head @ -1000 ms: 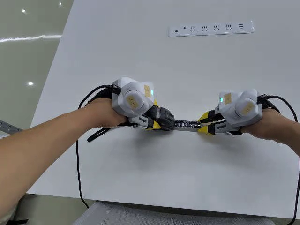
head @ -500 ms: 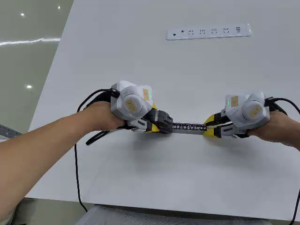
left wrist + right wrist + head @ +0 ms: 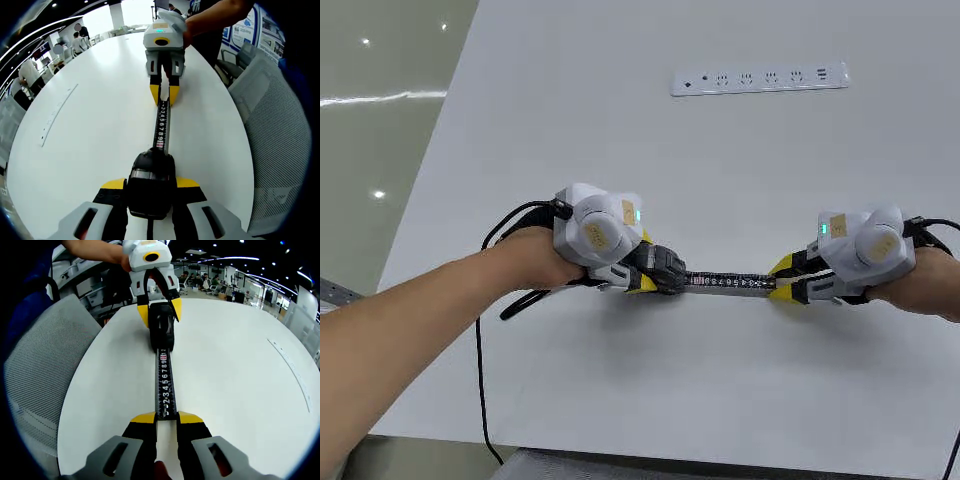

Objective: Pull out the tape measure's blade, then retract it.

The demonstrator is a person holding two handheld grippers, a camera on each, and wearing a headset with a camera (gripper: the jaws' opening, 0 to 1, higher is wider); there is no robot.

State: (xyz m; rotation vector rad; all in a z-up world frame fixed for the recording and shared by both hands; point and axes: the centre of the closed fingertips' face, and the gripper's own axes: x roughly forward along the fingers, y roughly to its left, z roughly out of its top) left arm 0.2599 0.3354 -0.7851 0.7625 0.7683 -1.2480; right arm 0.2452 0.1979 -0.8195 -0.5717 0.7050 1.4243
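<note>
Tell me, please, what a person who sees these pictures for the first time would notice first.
The eye goes first to the black tape measure, clamped in the left gripper near the middle of the white table. Its numbered blade stretches straight across to the right gripper, which pinches its tip. A white power strip lies farther back on the table.

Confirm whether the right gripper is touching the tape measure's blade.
Touching. In the right gripper view, the right gripper has its yellow-tipped jaws closed on the end of the blade, with no gap on either side.
</note>
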